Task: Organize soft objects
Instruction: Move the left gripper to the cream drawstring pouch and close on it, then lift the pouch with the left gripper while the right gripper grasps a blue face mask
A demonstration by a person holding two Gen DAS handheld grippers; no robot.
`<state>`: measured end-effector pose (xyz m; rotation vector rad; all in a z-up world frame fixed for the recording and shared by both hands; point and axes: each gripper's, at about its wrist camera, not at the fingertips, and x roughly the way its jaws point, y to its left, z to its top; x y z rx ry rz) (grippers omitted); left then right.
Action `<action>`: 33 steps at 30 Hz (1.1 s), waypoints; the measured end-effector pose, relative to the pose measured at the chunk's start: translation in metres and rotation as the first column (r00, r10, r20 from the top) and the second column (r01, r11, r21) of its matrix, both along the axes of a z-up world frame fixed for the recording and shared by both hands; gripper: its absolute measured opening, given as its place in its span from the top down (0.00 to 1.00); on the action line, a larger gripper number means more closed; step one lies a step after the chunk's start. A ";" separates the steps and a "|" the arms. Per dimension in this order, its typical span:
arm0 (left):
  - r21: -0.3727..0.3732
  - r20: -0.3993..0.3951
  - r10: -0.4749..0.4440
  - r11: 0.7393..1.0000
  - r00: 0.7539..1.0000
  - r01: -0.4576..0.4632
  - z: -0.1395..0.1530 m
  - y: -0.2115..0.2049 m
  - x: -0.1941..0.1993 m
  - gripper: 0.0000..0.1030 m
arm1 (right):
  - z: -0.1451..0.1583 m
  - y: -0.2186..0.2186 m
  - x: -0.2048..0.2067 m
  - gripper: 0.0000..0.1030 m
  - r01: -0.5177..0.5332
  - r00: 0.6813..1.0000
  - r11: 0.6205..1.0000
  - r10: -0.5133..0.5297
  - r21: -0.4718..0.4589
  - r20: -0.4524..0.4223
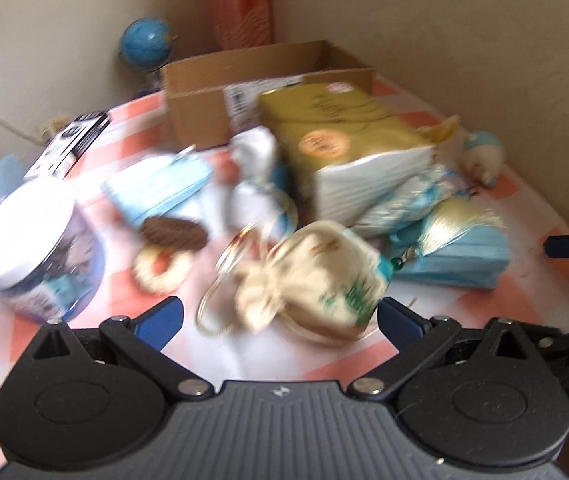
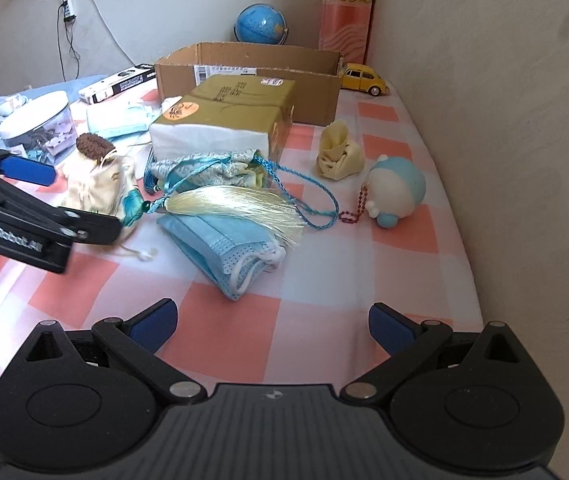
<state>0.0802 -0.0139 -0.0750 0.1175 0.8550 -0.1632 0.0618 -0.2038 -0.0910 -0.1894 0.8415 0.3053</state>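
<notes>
Jaws of the left tool (image 1: 280, 314) stand wide open and empty around the cream drawstring pouch (image 1: 308, 280), which lies on the checked table (image 2: 244, 312) beside the blue face masks (image 2: 228, 244). A good grip would take the pouch body, not its cord or metal ring (image 1: 236, 248). The right tool (image 2: 272, 322) is open too, holding nothing. The cardboard box (image 2: 244, 72) behind looks the likely place.

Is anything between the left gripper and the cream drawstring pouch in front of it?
Nothing visible: the left gripper is open with the cream drawstring pouch directly ahead, just beyond its fingertips.
</notes>
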 end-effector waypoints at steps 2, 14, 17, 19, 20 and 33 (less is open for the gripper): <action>-0.028 -0.016 0.020 0.999 1.000 -0.021 -0.003 0.007 0.000 0.01 | -0.003 0.002 -0.001 0.00 -0.008 1.000 1.000 0.008 -0.006 0.002; 0.056 0.089 -0.064 0.997 0.994 0.059 -0.003 -0.024 0.003 0.01 | -0.006 -0.001 -0.002 0.00 -0.040 0.999 0.999 0.040 0.013 0.015; 0.075 0.082 -0.084 0.994 0.993 0.078 -0.007 -0.027 0.006 0.01 | -0.007 -0.002 -0.004 0.00 -0.039 0.999 0.999 0.039 0.016 0.023; 0.073 0.071 -0.083 0.994 0.994 0.078 -0.009 -0.026 0.008 0.01 | -0.007 -0.002 -0.005 0.00 -0.037 0.999 0.999 0.037 0.017 0.025; 0.070 0.071 -0.080 0.995 0.994 0.075 -0.010 -0.025 0.009 0.01 | -0.007 -0.002 -0.005 0.00 -0.036 0.999 0.999 0.035 0.018 0.027; -0.011 0.056 -0.084 0.996 0.995 0.084 -0.010 -0.016 0.013 0.17 | -0.007 -0.002 -0.008 0.00 -0.031 0.999 0.999 0.030 0.023 0.039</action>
